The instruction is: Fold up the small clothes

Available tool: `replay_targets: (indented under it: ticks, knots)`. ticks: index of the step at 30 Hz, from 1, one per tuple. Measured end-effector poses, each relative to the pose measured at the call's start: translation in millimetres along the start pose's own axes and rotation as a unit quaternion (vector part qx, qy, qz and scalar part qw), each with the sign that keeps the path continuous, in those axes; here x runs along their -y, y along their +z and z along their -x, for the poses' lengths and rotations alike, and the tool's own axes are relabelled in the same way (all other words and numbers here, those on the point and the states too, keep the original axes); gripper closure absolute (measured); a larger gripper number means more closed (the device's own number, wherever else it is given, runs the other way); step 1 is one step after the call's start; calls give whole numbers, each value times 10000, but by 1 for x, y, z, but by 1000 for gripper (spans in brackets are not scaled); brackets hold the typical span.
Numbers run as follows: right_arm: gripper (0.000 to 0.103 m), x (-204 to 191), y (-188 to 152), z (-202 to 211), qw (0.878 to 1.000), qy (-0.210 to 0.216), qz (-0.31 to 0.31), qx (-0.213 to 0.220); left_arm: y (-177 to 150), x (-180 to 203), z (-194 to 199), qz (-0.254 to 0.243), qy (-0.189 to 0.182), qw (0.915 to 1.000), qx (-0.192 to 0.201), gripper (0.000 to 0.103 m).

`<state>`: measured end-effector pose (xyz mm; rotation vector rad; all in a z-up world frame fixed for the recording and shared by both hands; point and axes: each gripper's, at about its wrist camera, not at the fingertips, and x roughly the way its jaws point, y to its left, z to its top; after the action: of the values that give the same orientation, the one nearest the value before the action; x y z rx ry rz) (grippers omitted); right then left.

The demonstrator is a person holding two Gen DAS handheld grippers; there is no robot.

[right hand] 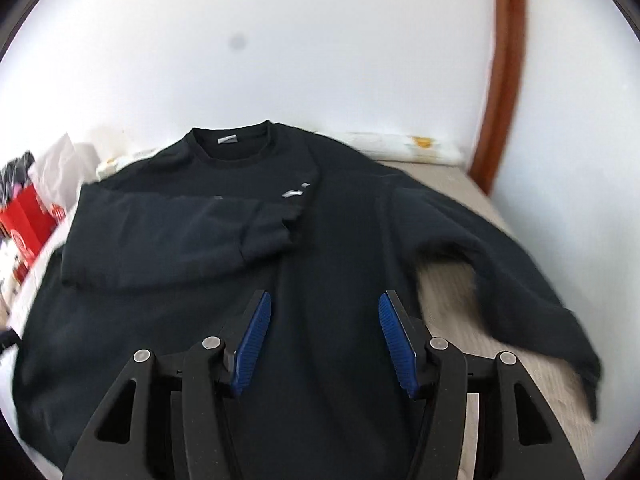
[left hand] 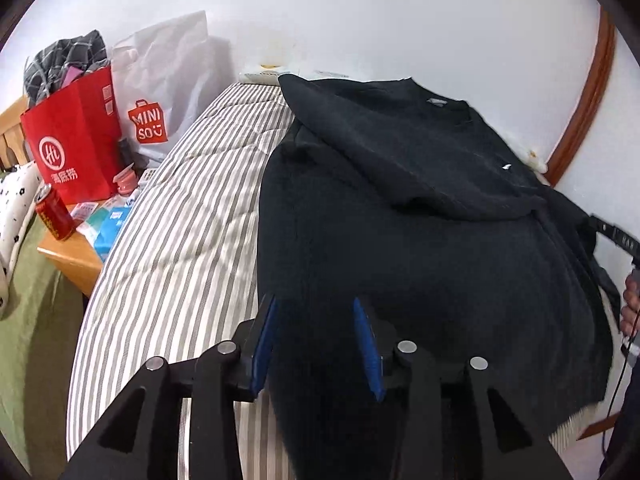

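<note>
On a grey-and-white striped mattress [left hand: 168, 248], a black long-sleeved crew-neck sweatshirt [right hand: 320, 248] lies flat, one sleeve folded across its chest. The left gripper [left hand: 314, 340] and right gripper [right hand: 324, 336] hover wide open, holding nothing. The thick knit could bunch under a shallow pinch. A red paper shopping bag [left hand: 72, 140] crowds a bedside table; white walls beyond.

- The left gripper [left hand: 314, 308] fills the lower centre of its wrist view, jaws parted, blue pads [left hand: 366, 344] facing each other with nothing between them.
- The right gripper [right hand: 325, 300] sits at the lower centre of its view, jaws spread wider.
- A hand [left hand: 631, 300] shows at the right edge of the left view.
</note>
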<state>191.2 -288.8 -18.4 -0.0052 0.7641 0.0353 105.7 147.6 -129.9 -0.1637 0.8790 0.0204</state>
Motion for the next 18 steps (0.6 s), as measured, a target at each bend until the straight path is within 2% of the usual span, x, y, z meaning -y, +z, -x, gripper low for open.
replay_targets:
  ticks: [2,5,9,11,12,13,14,15,17,18]
  knots:
    - [47,-6,12,-21,9999,102,5,-82,6,1,-8,-26,86,10000,7,57]
    - [47,-12,28,-56,9991,314,0,-275,13,3,-24,22,108,9999,-55,55]
    - [47,-22,42,-110,9979,279,60,-581,17,3,-45,56,146,9997,-172,55]
    - [49,-22,44,-133,9969,291,-60,-734,17,5,-47,31,179,9998,-102,52]
    - [56,-20,43,-141,9961,354,-134,-796,17,7,-48,-1,166,9998,-96,50]
    - [71,-18,44,-153,9943,504,-248,-910,18,8,-49,-16,167,9998,-99,49]
    - [81,-17,44,-160,9935,551,-321,-940,18,9,-50,-49,182,9998,-84,48]
    - [96,-15,45,-161,9941,518,-394,-865,18,12,-51,-93,206,9997,-77,48]
    - [97,-10,49,-151,9955,660,-412,-538,16,14,-51,-205,277,9994,-37,47]
    - [101,-6,51,-145,9960,680,-450,-375,15,16,-51,-264,309,9992,-20,47]
